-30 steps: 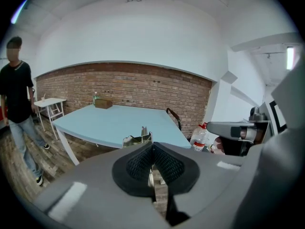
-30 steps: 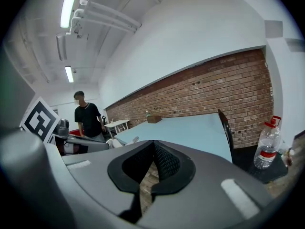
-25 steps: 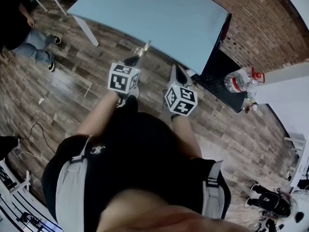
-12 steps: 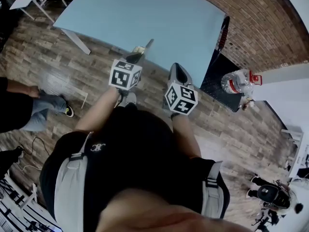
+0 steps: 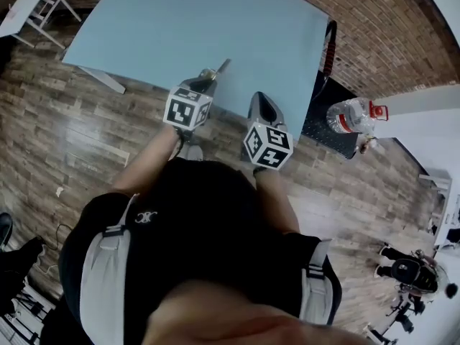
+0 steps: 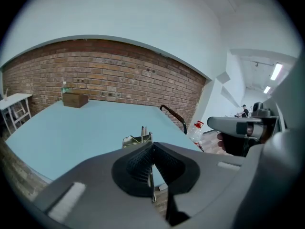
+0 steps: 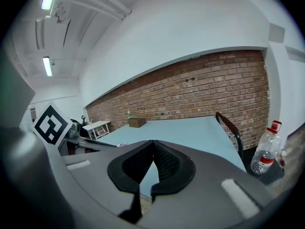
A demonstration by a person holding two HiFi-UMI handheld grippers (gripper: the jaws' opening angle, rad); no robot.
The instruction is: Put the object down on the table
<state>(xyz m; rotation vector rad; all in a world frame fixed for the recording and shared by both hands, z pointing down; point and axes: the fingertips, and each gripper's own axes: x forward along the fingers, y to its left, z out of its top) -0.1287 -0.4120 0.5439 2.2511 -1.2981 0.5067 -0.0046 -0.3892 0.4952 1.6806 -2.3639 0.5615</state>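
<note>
Grippers, two, grey, each bearing one black-and-white marker cube.
- Left gripper (image 6: 151,147): ribbed black jaws clenched on one metal object (image 6: 138,138), thin and shiny, its flat strip pinched edge-on, held in the air at the table's near edge.
- Right gripper (image 7: 153,144): jaws pressed together, nothing between them.

Table (image 5: 215,20), one, smooth pale-blue top.
Box (image 6: 75,99), one, brown, at its far end.
Plastic bottle (image 5: 352,117), one, clear, red cap.
Brick wall (image 5: 388,34).
Wood-plank floor (image 5: 72,135).
</note>
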